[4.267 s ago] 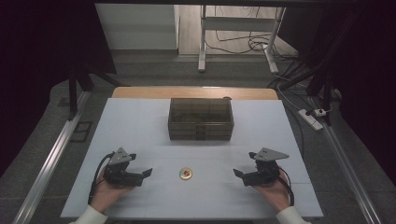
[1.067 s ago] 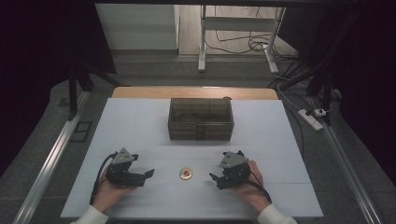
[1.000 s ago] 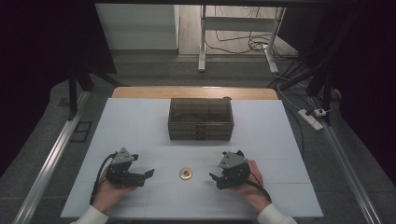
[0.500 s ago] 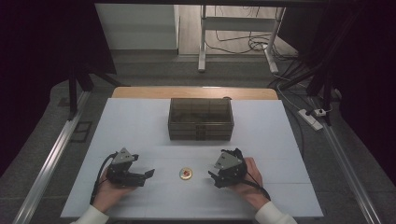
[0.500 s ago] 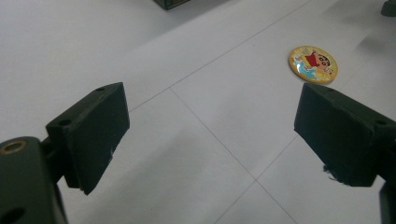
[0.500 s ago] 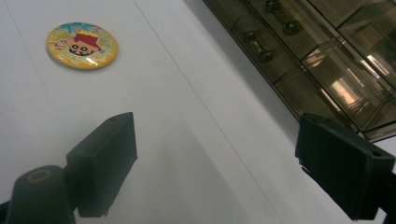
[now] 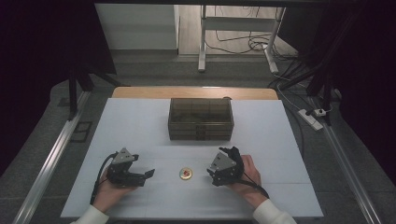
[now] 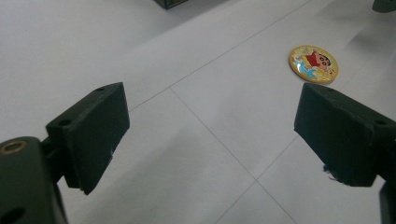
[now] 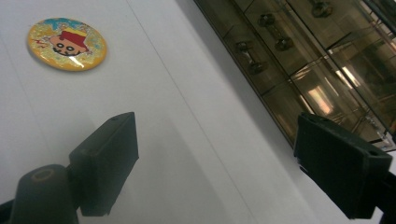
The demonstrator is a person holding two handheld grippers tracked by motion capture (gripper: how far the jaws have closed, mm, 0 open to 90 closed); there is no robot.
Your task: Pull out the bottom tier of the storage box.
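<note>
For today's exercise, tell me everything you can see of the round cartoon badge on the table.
The badge is a small flat disc with a glossy, domed-looking face: yellow ground, a cartoon face with a red patch above it and blue at the edge. It lies flat, face up, on the white table, between the left tongs and right tongs, nearer the right. Nothing touches it.

The table top point(image 7: 140, 121) is a matt white sheet, smooth, crossed by thin seam lines. The round badge point(image 9: 67, 43) has a glossy, domed face that catches the light. The box point(image 7: 201, 119) is smoky see-through plastic, shiny with bright reflections, and small metal catches show on its front. The left gripper point(image 8: 210, 135) and right gripper point(image 9: 224, 163) have matt black plastic jaws, slightly grainy.
</note>
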